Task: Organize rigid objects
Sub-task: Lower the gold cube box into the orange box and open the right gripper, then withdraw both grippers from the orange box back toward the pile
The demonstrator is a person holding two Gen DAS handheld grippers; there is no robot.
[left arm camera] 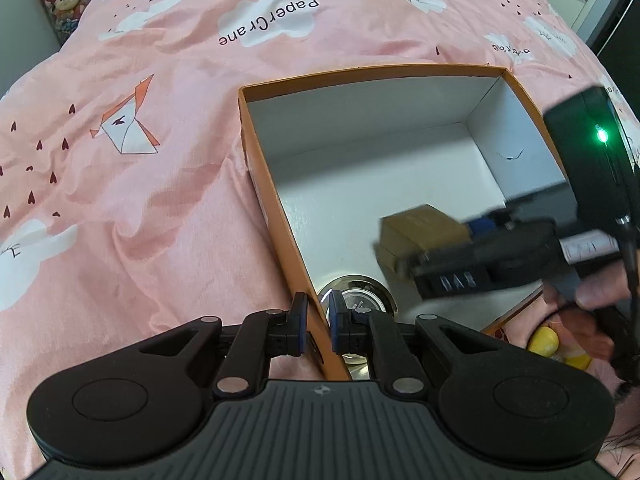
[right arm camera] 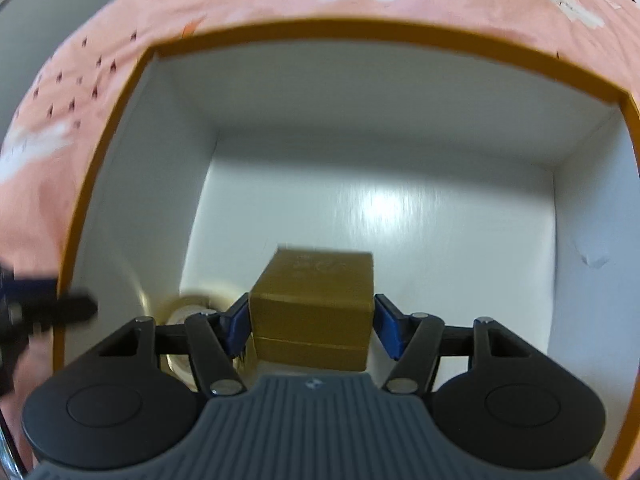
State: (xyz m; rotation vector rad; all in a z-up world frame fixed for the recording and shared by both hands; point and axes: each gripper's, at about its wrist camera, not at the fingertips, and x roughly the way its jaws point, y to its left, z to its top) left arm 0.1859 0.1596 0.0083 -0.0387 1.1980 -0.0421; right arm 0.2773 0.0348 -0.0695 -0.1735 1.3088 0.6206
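round metal object [left arm camera: 362, 300] partly hidden behind left gripper [left arm camera: 318, 326] fingers and box wall. yellow item [left arm camera: 544, 342] mostly covered by hand; right-wrist view motion-blurred throughout.

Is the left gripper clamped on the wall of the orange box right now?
Yes, the left gripper has one finger outside and one inside the orange box, its jaws closed on the near wall.
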